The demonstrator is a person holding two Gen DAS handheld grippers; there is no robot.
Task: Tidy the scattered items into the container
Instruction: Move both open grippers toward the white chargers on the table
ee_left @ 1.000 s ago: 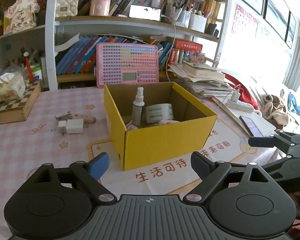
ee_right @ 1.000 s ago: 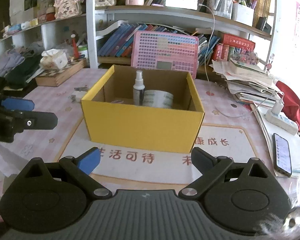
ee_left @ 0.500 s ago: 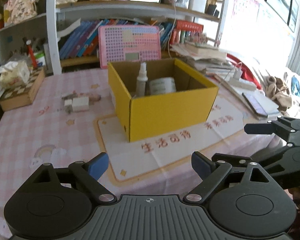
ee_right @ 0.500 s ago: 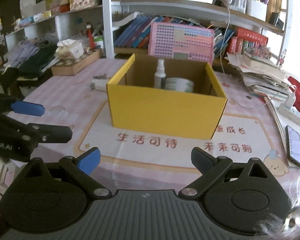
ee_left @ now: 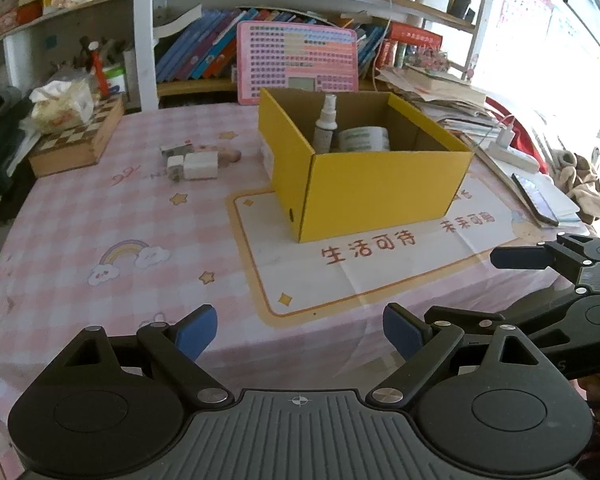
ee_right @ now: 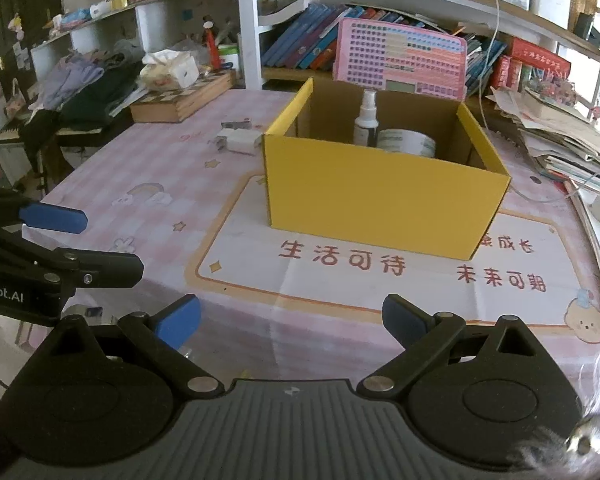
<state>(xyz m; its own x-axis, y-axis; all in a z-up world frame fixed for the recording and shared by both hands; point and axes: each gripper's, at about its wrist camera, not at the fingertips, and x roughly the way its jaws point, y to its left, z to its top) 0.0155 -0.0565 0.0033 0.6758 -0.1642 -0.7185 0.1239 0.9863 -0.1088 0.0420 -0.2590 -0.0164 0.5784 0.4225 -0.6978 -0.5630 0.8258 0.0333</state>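
Both of our grippers have pulled back from the yellow box [ee_left: 380,188] and tipped lower over the last second, so it now looks smaller and farther off in each view, with more of the pink checked surface [ee_left: 100,220] showing in front. The left gripper [ee_left: 300,330] and the right gripper [ee_right: 292,320] both hang with fingers wide apart and nothing between them. A spray bottle [ee_left: 326,124] stands upright in the box beside a roll of tape [ee_left: 364,140]. A white charger [ee_left: 200,165] and some small bits lie together on the surface left of the box, well apart from both grippers. We judge the tidying unfinished: that cluster is not yet in the box, and the retreat brings us no nearer to it
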